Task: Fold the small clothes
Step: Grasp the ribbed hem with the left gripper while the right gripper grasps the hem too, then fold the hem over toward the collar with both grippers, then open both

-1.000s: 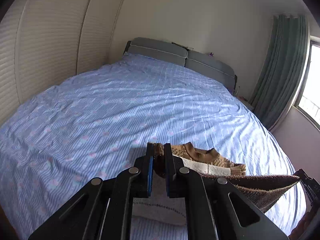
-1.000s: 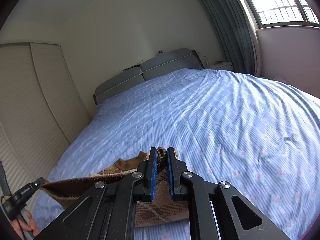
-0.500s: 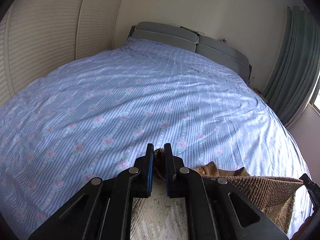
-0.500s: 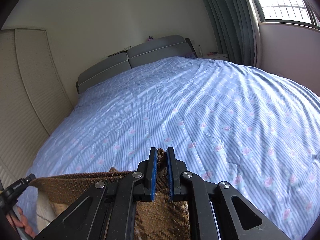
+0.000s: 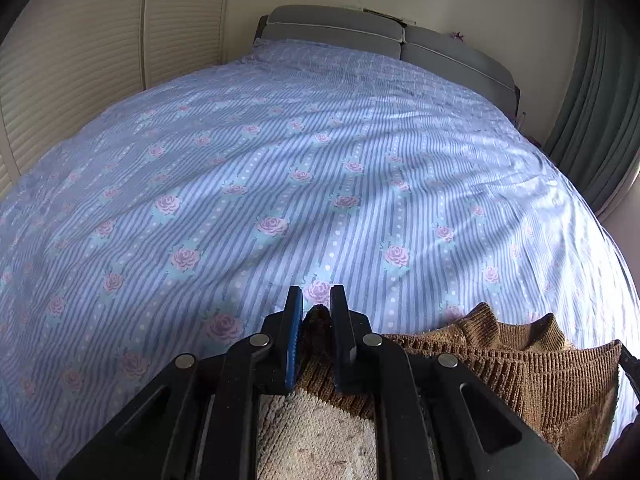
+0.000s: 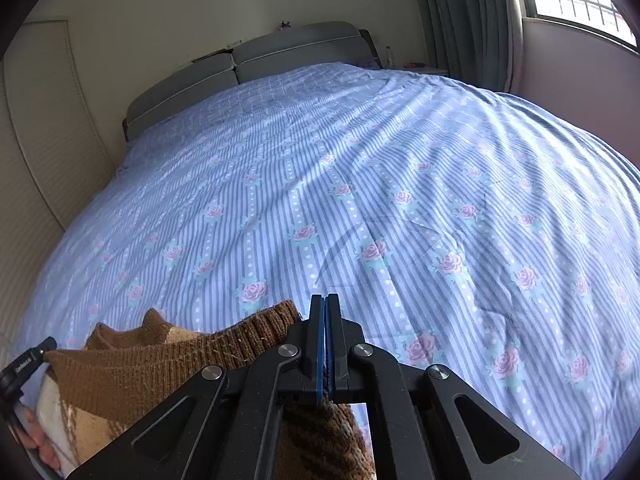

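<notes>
Near the bed's (image 5: 280, 152) foot edge, the soft, light sweater (image 5: 520, 364) hangs between both nearly closed grippers, left (image 5: 316, 312) and right (image 6: 325, 344), each apparently pinching one ribbed hem corner, a good hold.

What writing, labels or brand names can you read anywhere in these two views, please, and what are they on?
One small white label on the black claw at the lower left edge of the right wrist view: too small and blurred to read.
No other text shows on the sweater or bedspread.

Sweater (image 5: 512, 364) on bed (image 5: 280, 168), headboard (image 5: 384, 36) behind
</notes>
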